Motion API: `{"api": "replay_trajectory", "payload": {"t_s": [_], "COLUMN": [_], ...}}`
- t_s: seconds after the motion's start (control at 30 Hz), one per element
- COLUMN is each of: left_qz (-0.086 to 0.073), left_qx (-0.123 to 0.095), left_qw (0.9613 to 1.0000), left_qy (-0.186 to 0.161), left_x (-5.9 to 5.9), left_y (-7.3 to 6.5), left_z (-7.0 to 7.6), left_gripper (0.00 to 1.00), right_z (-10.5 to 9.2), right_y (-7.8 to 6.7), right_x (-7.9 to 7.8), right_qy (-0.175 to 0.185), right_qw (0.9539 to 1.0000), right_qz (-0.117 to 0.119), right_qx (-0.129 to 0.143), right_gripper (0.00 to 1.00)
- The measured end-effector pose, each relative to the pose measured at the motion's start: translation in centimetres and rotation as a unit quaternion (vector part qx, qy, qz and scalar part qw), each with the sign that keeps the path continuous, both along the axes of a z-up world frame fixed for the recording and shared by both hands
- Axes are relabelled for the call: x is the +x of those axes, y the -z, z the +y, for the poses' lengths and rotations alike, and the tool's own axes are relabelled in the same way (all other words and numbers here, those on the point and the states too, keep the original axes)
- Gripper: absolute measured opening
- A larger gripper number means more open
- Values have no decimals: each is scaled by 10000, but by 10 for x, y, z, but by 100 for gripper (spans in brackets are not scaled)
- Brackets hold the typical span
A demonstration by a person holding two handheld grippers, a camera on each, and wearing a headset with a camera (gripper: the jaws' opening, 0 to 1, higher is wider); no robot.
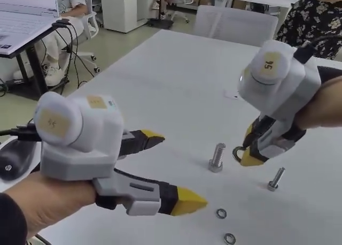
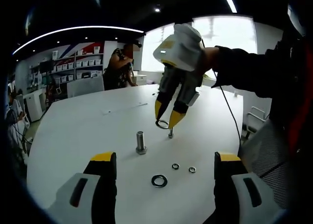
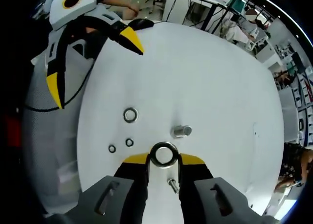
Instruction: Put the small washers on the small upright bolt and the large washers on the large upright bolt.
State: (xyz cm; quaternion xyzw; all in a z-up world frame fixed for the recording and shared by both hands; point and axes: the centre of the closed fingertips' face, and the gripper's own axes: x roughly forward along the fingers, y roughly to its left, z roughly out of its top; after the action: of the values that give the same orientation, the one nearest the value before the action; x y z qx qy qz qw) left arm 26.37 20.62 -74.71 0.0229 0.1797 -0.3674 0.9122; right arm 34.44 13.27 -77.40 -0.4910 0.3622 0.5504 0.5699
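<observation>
Right gripper (image 1: 246, 156) pinches a large steel washer (image 3: 163, 145) over the white desk (image 1: 176, 74), between the large silver upright bolt (image 1: 216, 158) and small bolt (image 1: 276, 179). Left gripper (image 1: 176, 169) gapes empty near the front edge, small washers (image 1: 221, 213) beside it.

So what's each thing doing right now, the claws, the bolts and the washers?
Left claw: open, holding nothing.
Right claw: shut on a large washer, up off the table.
Large bolt: upright, no washers on it.
Small bolt: upright, no washers on it.
Other large washer: lying flat on the table.
Small washers: both lying flat on the table.
</observation>
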Motion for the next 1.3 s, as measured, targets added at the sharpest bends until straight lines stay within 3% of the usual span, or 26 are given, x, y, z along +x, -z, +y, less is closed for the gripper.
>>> {"api": "replay_trajectory", "payload": {"t_s": [0.23,0.57,1.3], "left_qz": [-21,-17,153], "left_qx": [-7,11,146], "left_qw": [10000,9999,9997], "left_qy": [-53,-107,-132], "left_x": [2,4,2], "left_y": [-1,-1,10], "left_z": [2,4,7], "left_gripper": [82,81,81], "right_z": [14,25,35], "right_y": [-8,-4,25], "right_x": [10,32,44], "right_qy": [-123,-259,-381], "right_qw": [9999,9996,9986], "right_qz": [-74,-17,226], "right_qx": [20,-55,-280], "right_gripper": [23,23,23]}}
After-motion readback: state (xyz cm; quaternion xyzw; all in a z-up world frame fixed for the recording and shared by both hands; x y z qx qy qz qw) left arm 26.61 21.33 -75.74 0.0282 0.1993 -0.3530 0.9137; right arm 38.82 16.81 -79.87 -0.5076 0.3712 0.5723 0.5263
